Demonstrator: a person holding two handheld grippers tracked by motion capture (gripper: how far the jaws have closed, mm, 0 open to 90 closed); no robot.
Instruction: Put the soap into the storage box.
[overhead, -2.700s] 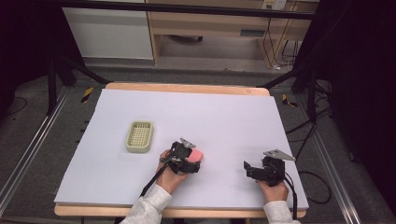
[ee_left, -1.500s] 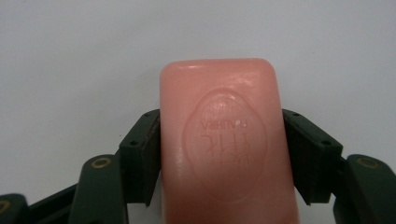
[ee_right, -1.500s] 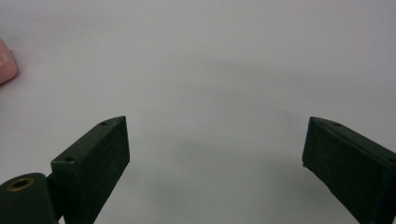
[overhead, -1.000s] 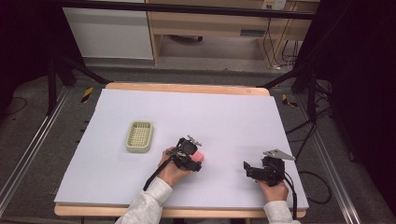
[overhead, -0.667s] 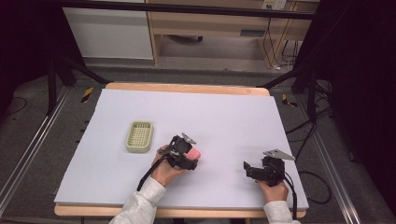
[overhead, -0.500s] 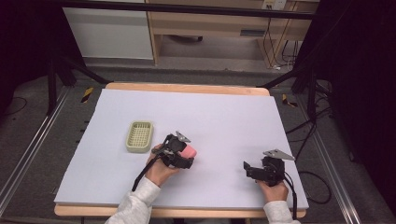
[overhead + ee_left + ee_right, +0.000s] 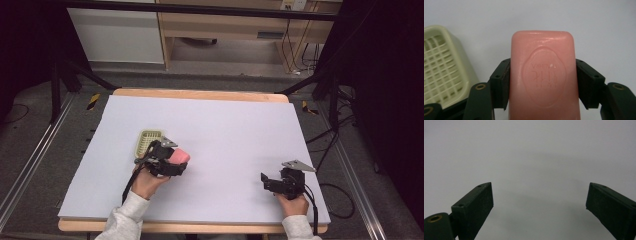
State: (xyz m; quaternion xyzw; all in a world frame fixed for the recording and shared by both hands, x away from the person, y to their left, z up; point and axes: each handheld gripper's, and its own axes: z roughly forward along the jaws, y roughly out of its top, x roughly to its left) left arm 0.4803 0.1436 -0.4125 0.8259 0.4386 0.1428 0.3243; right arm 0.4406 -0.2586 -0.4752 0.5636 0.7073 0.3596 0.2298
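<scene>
- Your left gripper (image 7: 176, 161) has the pink soap bar (image 7: 178, 156) pinched between its jaws, and you are in the carrying step: my reading is that the bar is on its way to the pale green soap dish (image 7: 147, 141).
- Taking the dish as the landmark, in the high view the bar sits just to its right and a little nearer you, held off the white table cover (image 7: 225, 130); the gripper body overlaps the dish's near right corner.
- In the left gripper view the soap bar (image 7: 543, 75) stands lengthwise between the pads, its stamped face turned to the camera. Both pads (image 7: 504, 82) press flat on its long sides around mid-length, and the far end pokes out well past the fingertips.
- In that same view the slatted soap dish (image 7: 444, 67) lies off to the left of the jaws, so the bar is not yet above it.
- The next move, as I judge it, calls for swinging the bar leftward until it is centred over the dish's grid, lowering it flat inside the rim, then letting go.
- Watch the protruding end: it could catch the dish wall if you come in low.
- Your right gripper (image 7: 270, 181) rests well to the right of the dish, jaws spread wide over bare cover with nothing between them.
</scene>
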